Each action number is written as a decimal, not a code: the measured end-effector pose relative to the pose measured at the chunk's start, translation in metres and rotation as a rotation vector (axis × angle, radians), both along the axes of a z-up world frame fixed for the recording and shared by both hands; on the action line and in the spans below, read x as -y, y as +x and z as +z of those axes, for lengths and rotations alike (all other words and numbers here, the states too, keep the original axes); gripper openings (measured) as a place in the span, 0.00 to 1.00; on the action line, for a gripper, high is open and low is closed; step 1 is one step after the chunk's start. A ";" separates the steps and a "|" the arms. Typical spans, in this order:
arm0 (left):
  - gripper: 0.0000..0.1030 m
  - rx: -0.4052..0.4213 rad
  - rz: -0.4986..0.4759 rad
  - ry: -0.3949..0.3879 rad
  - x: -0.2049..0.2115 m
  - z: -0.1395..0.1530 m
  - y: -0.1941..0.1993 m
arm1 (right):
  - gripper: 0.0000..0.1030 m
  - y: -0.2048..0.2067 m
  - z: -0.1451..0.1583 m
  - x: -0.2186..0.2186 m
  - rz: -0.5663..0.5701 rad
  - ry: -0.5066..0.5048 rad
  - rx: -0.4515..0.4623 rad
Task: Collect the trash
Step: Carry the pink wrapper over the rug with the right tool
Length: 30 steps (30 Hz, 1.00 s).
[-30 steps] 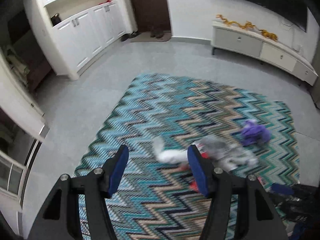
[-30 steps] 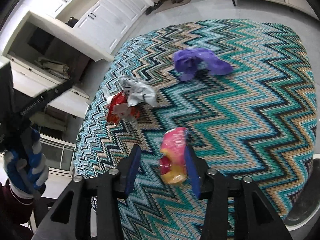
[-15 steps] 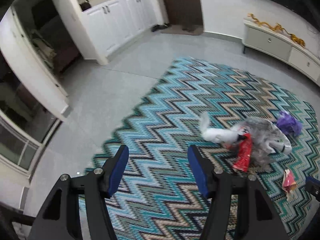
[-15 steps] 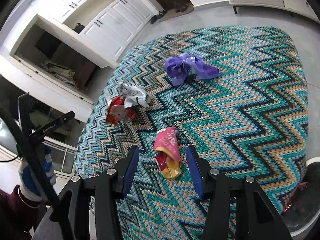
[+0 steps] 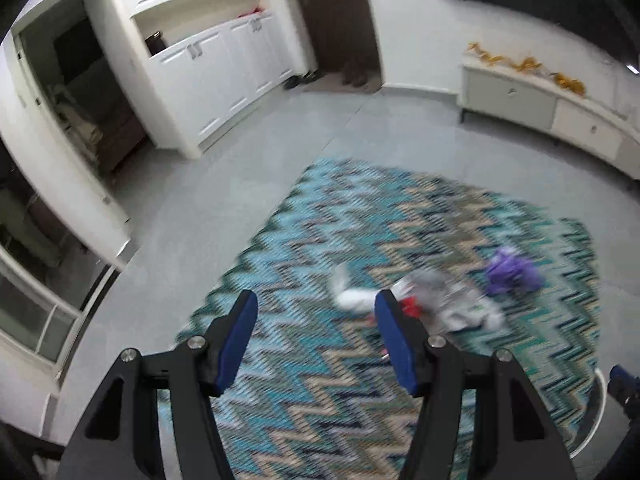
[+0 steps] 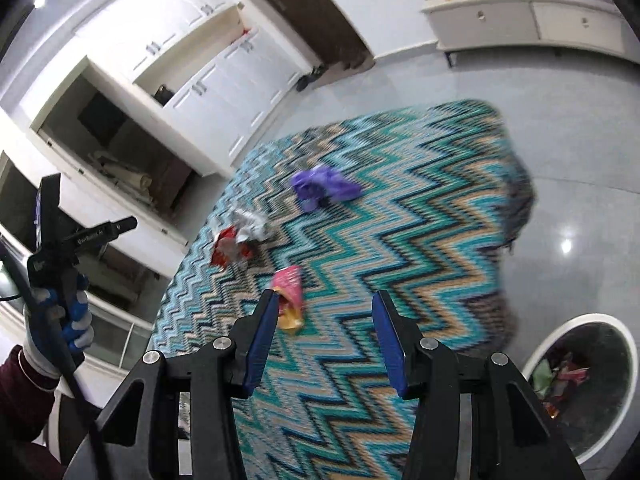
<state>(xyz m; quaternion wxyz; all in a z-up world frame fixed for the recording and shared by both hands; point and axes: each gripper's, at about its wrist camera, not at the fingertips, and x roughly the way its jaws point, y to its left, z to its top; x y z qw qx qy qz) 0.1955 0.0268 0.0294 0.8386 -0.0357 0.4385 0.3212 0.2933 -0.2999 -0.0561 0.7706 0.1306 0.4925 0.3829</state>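
Two empty, wide-open grippers, left gripper (image 5: pixel 314 326) and right gripper (image 6: pixel 324 326), above littered rug (image 6: pixel 400 216)

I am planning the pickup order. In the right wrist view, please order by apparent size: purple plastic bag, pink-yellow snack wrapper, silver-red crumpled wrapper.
1. Purple plastic bag and silver-red crumpled wrapper: look alike.
2. Pink-yellow snack wrapper: smallest, though nearest.

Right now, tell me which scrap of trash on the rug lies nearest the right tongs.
The pink and yellow wrapper, just off the open right tongs' left finger. The silver and red wrapper and the purple bag lie farther up the rug.
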 end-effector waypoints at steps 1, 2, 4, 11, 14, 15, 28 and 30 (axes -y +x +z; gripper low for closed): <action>0.58 0.013 -0.021 -0.005 0.004 -0.004 0.007 | 0.47 -0.001 -0.002 0.009 -0.023 0.005 0.013; 0.58 0.033 -0.053 -0.010 0.009 -0.011 0.016 | 0.47 -0.003 -0.004 0.017 -0.043 0.009 0.034; 0.58 0.068 -0.097 0.010 0.017 -0.021 0.028 | 0.48 -0.006 -0.008 0.031 -0.082 0.007 0.080; 0.58 0.265 -0.248 0.076 0.038 -0.029 0.071 | 0.50 -0.019 -0.017 0.091 -0.290 0.069 0.270; 0.58 0.365 -0.300 0.086 0.048 -0.025 0.084 | 0.52 -0.027 -0.014 0.107 -0.350 0.079 0.367; 0.58 0.385 -0.319 0.084 0.052 -0.025 0.090 | 0.52 -0.029 -0.012 0.112 -0.370 0.084 0.404; 0.58 0.398 -0.554 0.066 0.056 -0.022 0.085 | 0.54 -0.097 0.095 0.098 -0.436 0.092 0.831; 0.58 0.371 -0.570 0.055 0.041 -0.015 0.072 | 0.56 -0.122 0.122 0.085 -0.432 0.063 0.852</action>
